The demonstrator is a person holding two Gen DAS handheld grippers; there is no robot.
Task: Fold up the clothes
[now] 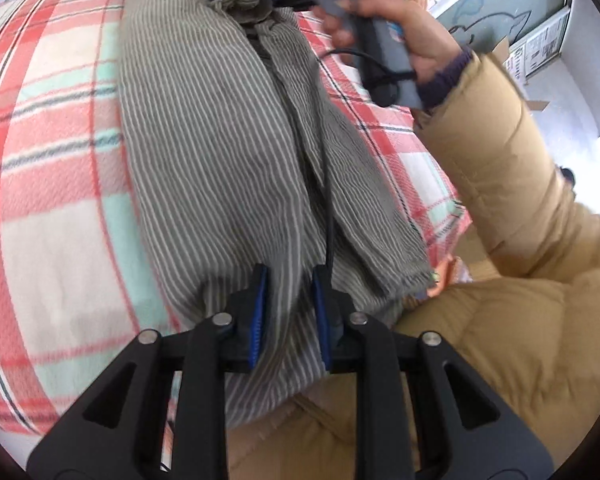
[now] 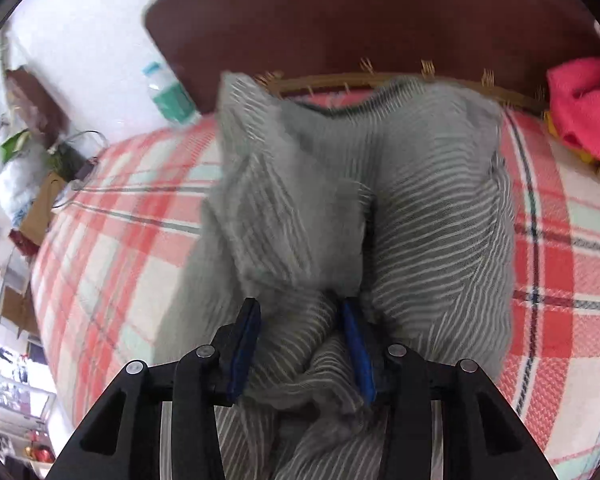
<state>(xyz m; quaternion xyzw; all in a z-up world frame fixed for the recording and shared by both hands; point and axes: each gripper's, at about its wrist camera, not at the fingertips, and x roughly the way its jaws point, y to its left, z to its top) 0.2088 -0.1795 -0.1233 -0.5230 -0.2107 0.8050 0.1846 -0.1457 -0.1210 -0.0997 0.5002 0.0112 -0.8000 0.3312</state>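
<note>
A grey garment with thin white stripes (image 1: 220,152) is stretched lengthwise over a plaid bed. My left gripper (image 1: 288,276) is shut on its near end, with cloth bunched between the blue pads. My right gripper (image 2: 300,308) is shut on the far end of the same garment (image 2: 420,208), which bulges and folds up in front of it. In the left wrist view the right gripper (image 1: 268,4) shows at the top, held by a hand in a tan jacket sleeve.
The bed has a red, white and mint plaid cover (image 1: 52,168). A dark headboard (image 2: 360,20) stands behind it, with a red cloth (image 2: 584,104) at the right. Cluttered furniture and a bottle (image 2: 168,92) lie past the bed's left side. Cardboard boxes (image 1: 540,48) stand at right.
</note>
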